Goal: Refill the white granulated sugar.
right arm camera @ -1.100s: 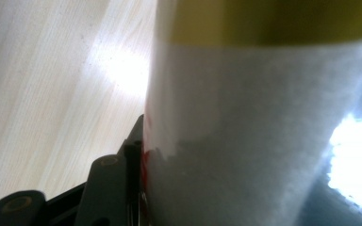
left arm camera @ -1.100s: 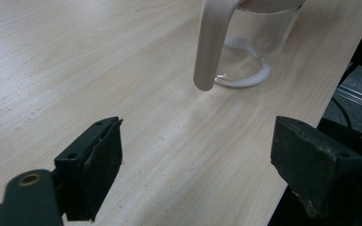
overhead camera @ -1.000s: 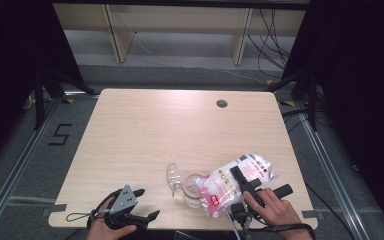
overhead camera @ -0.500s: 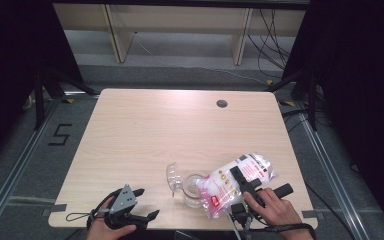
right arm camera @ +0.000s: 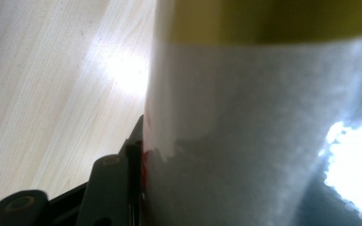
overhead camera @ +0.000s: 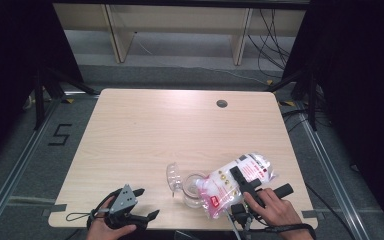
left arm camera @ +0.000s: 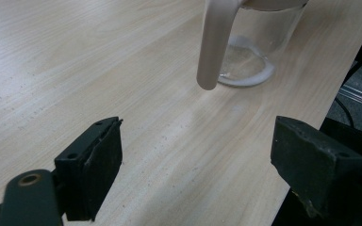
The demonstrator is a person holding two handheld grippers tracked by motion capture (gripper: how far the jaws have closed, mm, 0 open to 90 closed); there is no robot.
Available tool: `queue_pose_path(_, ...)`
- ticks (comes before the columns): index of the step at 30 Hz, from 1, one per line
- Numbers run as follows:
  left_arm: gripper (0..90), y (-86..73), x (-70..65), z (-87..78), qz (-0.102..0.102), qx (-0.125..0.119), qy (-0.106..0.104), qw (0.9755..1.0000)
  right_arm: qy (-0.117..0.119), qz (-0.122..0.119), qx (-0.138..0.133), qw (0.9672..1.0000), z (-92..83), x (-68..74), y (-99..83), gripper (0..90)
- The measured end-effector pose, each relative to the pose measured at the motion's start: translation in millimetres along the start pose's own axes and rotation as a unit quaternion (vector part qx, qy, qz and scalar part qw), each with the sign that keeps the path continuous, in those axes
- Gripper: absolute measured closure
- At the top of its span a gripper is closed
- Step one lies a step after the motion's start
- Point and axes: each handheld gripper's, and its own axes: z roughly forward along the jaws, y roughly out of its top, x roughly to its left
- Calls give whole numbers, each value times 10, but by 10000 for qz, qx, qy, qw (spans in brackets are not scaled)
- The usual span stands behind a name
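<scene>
A clear glass jar (overhead camera: pixel 194 190) stands near the table's front edge, its clear lid (overhead camera: pixel 172 176) swung open to the left. A plastic bag of white grains (overhead camera: pixel 230 186) with red print lies tilted, its lower end at the jar's mouth. My right gripper (overhead camera: pixel 241 181) is shut on the bag; in the right gripper view its left finger (right arm camera: pixel 115 183) presses the bag (right arm camera: pixel 245 132), which hides the other jaw. My left gripper (overhead camera: pixel 146 203) rests open at the front left edge. Its jaws stand wide apart around nothing (left arm camera: pixel 202 160), with the jar (left arm camera: pixel 250 56) farther off.
The wooden table (overhead camera: pixel 145 130) has a round cable hole (overhead camera: pixel 222 103) at the back right. A pale strip (left arm camera: pixel 214 42) hangs down the jar's side. Shelving and cables stand behind the table.
</scene>
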Motion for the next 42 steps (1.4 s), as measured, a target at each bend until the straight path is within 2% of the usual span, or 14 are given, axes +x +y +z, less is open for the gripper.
queue_pose_path(1, 171, -1, -24, 9, -144, -128, -47, 9998, 21, 16, 6, 10000, -2, -2, -3, 522)
queue_pose_path(4, 170, 0, 4, -3, 8, -4, 7, 10000, 17, -1, 55, 10000, -10, 8, -12, 522)
queue_pose_path(5, 170, -1, -3, 1, -36, -42, -12, 10000, -32, -180, -9, 9998, 1, -16, -12, 523)
queue_pose_path(12, 171, -2, -22, 9, -150, -136, -55, 9998, -10, -112, -9, 9999, 7, -3, -17, 524)
queue_pose_path(15, 171, 0, 3, -4, 8, -4, 0, 10000, -22, -115, -9, 9999, 6, -4, -19, 524)
queue_pose_path(16, 171, -2, -22, 9, -152, -135, -57, 9998, -35, -140, -17, 9999, 5, -10, -20, 524)
queue_pose_path(17, 171, 0, -21, 4, -137, -92, -48, 9999, -8, -16, 54, 10000, -7, 9, -22, 525)
queue_pose_path(20, 171, 0, -18, 5, -125, -104, -47, 9999, -7, -44, 61, 10000, -7, 6, -24, 525)
queue_pose_path(21, 170, 2, 4, -9, 13, 28, 3, 10000, 11, -58, 75, 10000, -9, 5, -24, 525)
queue_pose_path(24, 171, 0, -19, 5, -128, -101, -49, 9999, -7, -38, 52, 10000, -6, 4, -27, 525)
queue_pose_path(29, 171, 3, 4, -10, 21, 26, 9, 10000, -29, -76, 47, 10000, -9, 7, -23, 526)
queue_pose_path(31, 170, 0, -17, 0, -114, -74, -42, 9999, -23, -80, 51, 10000, -10, 8, -23, 526)
queue_pose_path(38, 171, 1, -15, -5, -90, -78, -24, 9999, -37, -224, 63, 9997, -15, -13, -28, 527)
queue_pose_path(42, 171, -2, -14, 7, -96, -132, -39, 9999, -16, -151, 72, 9999, -26, -17, -32, 528)
